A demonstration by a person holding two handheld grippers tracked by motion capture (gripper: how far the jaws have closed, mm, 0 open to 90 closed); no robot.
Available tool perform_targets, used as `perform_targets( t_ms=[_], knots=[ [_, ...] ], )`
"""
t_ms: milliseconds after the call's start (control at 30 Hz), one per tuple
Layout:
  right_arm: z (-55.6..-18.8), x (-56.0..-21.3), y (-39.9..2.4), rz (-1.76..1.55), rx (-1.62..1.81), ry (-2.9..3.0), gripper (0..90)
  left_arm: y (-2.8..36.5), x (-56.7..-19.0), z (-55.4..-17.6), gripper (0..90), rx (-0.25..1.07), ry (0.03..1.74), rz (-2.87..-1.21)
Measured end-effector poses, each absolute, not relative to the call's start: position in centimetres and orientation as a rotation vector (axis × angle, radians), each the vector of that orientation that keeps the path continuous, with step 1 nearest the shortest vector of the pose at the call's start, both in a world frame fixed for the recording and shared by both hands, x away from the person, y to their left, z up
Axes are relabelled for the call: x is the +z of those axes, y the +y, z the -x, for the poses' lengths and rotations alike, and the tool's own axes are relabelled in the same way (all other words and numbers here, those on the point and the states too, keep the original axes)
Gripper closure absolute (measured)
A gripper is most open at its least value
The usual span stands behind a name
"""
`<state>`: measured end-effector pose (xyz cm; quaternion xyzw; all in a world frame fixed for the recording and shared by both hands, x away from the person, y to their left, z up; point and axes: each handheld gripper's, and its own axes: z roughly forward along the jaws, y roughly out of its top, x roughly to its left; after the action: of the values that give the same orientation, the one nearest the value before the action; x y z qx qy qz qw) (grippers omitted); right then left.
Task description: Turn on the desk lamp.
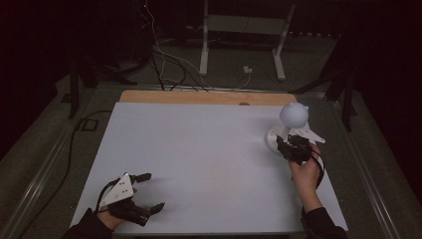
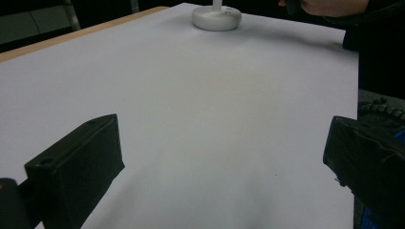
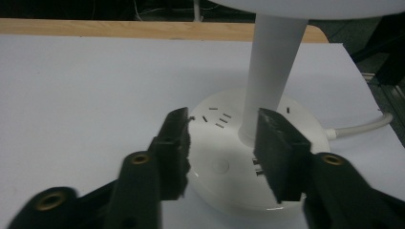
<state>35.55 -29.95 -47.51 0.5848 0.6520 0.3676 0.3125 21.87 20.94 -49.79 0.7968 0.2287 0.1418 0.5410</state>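
White table [image 1: 199, 159] w/ lamp [image 1: 291, 124], dark room; both hand-held grippers agape, L [image 1: 149, 191], R [image 1: 288, 144].

overhead forward-down, gripper views share lamp [image 2: 216, 17]

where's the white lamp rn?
In the high view the white lamp stands at the far right of the white table, with the right gripper right at its base; in the right gripper view its open jaws hang over the round base.

Smooth white plastic lamp [image 3: 267, 157], matt tabletop [image 1: 199, 149]
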Motion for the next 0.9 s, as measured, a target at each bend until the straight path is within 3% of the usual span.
perform_targets(
  t_ms=[567, 900],
  knots=[
    [-36.1, -48.4, -29.7, -1.564, 0.889, 1.734, 87.4, 20.9, -49.8, -21.9, 0.2, 0.330, 0.548, -1.889],
    [-36.5, -49.0, -29.6, -1.575, 0.868, 1.753, 90.0, 20.9, -49.8, -21.9, 0.2, 0.326, 0.551, -1.884]
  ],
)
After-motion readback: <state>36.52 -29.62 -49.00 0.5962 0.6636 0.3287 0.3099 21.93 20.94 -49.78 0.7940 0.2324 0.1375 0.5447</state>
